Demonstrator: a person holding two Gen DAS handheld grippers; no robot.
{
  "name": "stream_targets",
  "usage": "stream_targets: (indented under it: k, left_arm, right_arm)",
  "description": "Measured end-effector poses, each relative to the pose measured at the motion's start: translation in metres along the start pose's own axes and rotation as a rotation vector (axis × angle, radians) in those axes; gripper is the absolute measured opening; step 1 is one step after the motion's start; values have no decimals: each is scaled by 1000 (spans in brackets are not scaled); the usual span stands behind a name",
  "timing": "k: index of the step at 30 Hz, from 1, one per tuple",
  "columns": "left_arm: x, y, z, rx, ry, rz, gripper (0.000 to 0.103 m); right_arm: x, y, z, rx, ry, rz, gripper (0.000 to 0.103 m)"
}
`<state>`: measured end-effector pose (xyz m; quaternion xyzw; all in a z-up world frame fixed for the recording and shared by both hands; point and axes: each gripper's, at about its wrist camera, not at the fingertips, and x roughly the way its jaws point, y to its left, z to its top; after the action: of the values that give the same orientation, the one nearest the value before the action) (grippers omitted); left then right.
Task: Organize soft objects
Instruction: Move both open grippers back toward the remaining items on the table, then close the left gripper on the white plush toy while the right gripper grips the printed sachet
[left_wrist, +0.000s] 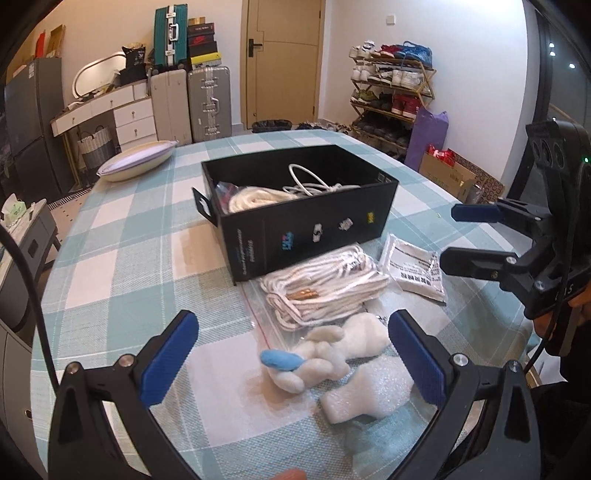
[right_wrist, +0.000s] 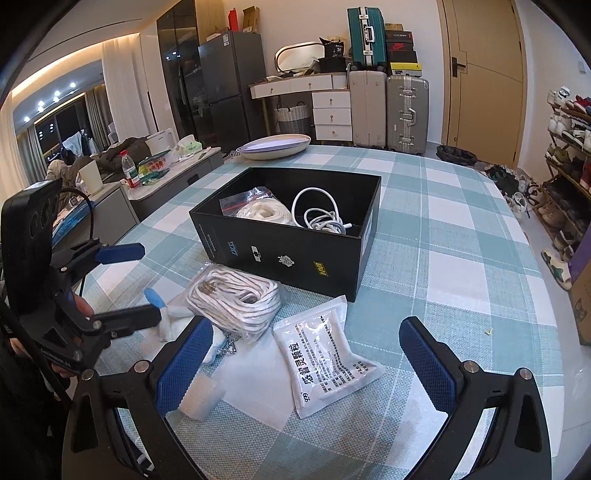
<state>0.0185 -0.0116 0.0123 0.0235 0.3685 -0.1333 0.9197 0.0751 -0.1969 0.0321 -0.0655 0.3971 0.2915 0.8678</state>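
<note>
Soft things lie in front of us on the checked table (left_wrist: 122, 266), and we look at the closest ones first. Our left gripper (left_wrist: 293, 356) is spread wide and holds nothing. Right between its fingers sits a white plush toy (left_wrist: 325, 354) with a blue bit on it. We think it is light and squishy, so we should squeeze it around its fat middle. Beside it is a piece of white foam (left_wrist: 369, 397), which looks very light and may bend or slip out. Our right gripper (right_wrist: 306, 360) is wide apart too, with nothing in it. Near it lies a flat white packet (right_wrist: 328, 354) with printing on it. It looks thin and slippery, so we would pinch it by one edge. A little farther is a bag of white rope (left_wrist: 325, 284), touching the toy side and lying just in front of the box. It looks floppy and heavier, so we would grab the thick middle of the bundle. Behind that stands the open black box (right_wrist: 288, 254). Inside it already rest a rope bundle in a bag (right_wrist: 258, 212) and a white cable (right_wrist: 319, 216). Far back on the table is a pale oval dish (right_wrist: 275, 146).
</note>
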Motion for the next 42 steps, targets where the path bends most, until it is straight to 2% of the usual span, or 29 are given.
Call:
stream_targets:
  k: [5,15,19,24,30,32,36,39,42]
  left_arm:
    - [0,-7,-1,19,27,-34,103]
    - [-2,-10,-6,20,43,-36,103]
    - [3,0,-6,-25,53,-20,103]
    - [14,20,-8,-137,88,-35,103]
    - [21,24,-12,-171,118,-61,101]
    - [24,23,-13,-172,137,-81,93]
    - [25,18,-15,-154,144,-101,85]
    - [24,18,-15,-155,140,-121,74]
    - [23,18,-15,-160,139,-149,57]
  right_arm:
    - [1,-2,-1,7,3,-2,103]
    - [2,-6,-2,12,4,-9,103]
    - [4,-9,-2,22,8,-17,103]
    - [6,-12,-3,38,16,-28,103]
    - [18,-24,-9,78,72,-81,103]
    - [25,-28,-12,87,101,-102,103]
    - [36,-33,-16,102,139,-92,102]
    - [41,-29,-17,83,152,-77,102]
    - [46,-23,-18,56,165,-70,102]
